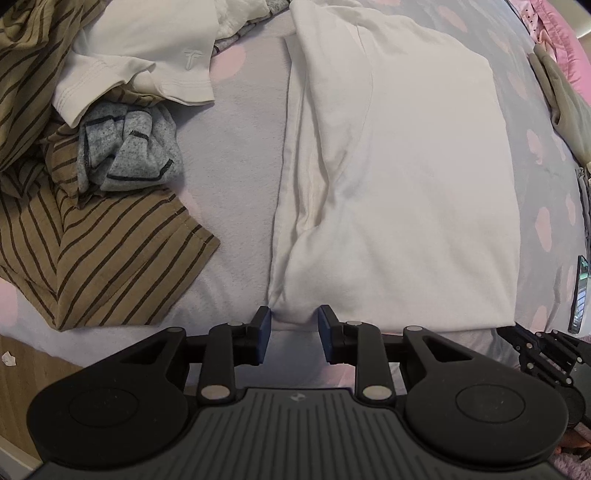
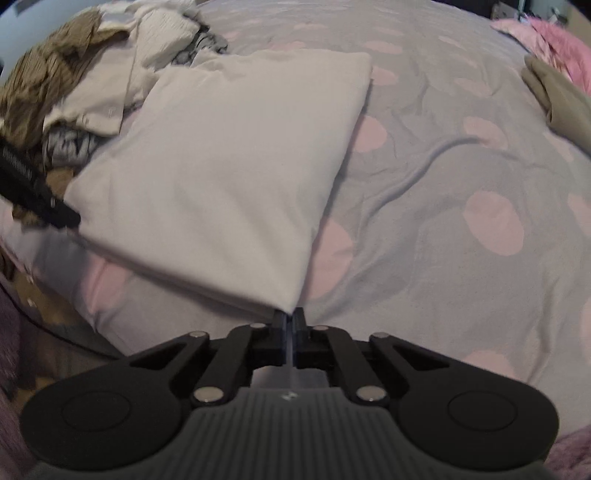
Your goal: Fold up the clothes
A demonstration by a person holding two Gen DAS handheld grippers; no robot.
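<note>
A white garment (image 1: 406, 177) lies folded into a long rectangle on the grey bedspread with pink dots (image 1: 236, 177). At its near left corner, my left gripper (image 1: 294, 319) has bunched white cloth filling the gap between its blue pads (image 1: 264, 325). In the right wrist view the same white garment (image 2: 229, 177) runs away from me, and my right gripper (image 2: 290, 317) is shut on its near right corner, which is lifted slightly off the bed. The left gripper's tip (image 2: 59, 214) shows at the opposite near corner. Part of the right gripper (image 1: 539, 347) shows at the left view's right edge.
An unfolded pile lies to the left: a brown striped garment (image 1: 110, 251), a grey knit piece (image 1: 129, 151) and a white shirt with a logo (image 1: 147, 55). A folded beige garment (image 2: 554, 96) and pink fabric (image 2: 546, 33) lie far right. A phone (image 1: 580, 295) rests near the bed's edge.
</note>
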